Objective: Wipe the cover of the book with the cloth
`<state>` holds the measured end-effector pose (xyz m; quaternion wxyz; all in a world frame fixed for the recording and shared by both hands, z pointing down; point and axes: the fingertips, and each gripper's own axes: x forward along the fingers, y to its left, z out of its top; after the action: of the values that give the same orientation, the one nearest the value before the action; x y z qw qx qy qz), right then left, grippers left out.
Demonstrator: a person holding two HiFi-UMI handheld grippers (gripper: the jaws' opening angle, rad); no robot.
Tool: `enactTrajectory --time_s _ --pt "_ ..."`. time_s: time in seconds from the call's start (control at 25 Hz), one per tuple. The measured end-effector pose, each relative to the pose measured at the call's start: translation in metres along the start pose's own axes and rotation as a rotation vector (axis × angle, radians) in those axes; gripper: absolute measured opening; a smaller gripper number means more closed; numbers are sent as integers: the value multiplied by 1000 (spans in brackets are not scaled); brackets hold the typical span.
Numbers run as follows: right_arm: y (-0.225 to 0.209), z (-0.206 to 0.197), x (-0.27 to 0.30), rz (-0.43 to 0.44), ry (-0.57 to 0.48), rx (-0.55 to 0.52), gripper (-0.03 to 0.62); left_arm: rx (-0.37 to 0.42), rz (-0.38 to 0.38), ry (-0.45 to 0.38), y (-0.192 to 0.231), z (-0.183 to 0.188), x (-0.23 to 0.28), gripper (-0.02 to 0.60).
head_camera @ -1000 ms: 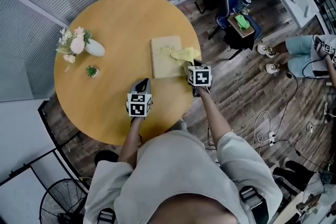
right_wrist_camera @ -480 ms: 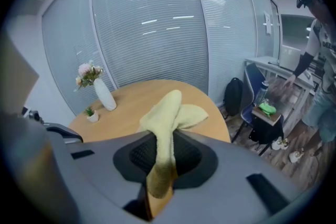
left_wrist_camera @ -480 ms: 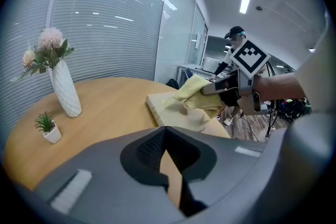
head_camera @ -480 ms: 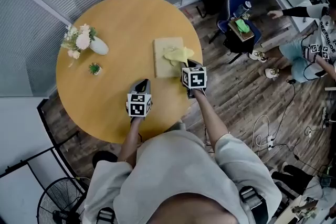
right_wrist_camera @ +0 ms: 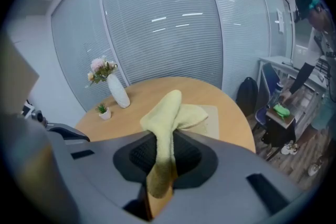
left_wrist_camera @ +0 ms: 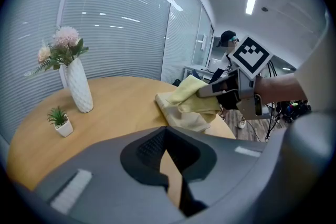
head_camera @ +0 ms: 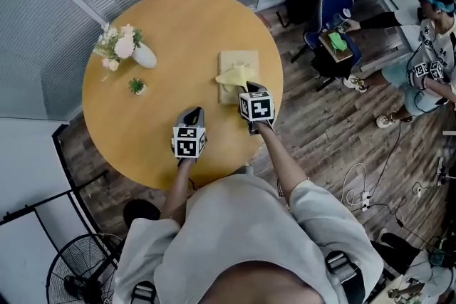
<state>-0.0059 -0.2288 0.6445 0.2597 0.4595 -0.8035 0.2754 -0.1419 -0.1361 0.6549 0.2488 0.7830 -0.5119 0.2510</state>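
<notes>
We see one round table (head_camera: 164, 32) with a smooth, honey-coloured wooden top, and one book (head_camera: 246, 59) lying flat on it, a thin rectangle with a plain, pale beige cover. One cloth (head_camera: 232, 76), soft, yellow and nappy like a towel, lies bunched in loose folds on the near half of the book. The right gripper (head_camera: 247, 89) stands at the near edge of the book, its jaws clamped on a narrow fold of the cloth that rises between them. The left gripper (head_camera: 192, 114) hangs over bare table well to the left of the book and nearer to us, its jaws drawn together with only a thin sliver of tabletop between them and nothing held. Each of the two grippers carries one cube with black-and-white square markers. Far to the left of the book stand one white, ribbed, teardrop-shaped vase (head_camera: 144, 55) of pale pink and cream flowers (head_camera: 121, 39) and one tiny green plant in a white pot (head_camera: 137, 87). The cloth and the right gripper's cube cover the near part of the book in the head view. The cloth's lower end sinks into shadow between the jaws, and we cannot make out any print on the cover.
</notes>
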Motion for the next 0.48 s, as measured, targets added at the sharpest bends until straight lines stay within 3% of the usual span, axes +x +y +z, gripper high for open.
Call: enactTrajectory --time_s 0.48 --pt "40 -12 24 68 49 -20 67 -29 29 11 16 -11 -11 9"
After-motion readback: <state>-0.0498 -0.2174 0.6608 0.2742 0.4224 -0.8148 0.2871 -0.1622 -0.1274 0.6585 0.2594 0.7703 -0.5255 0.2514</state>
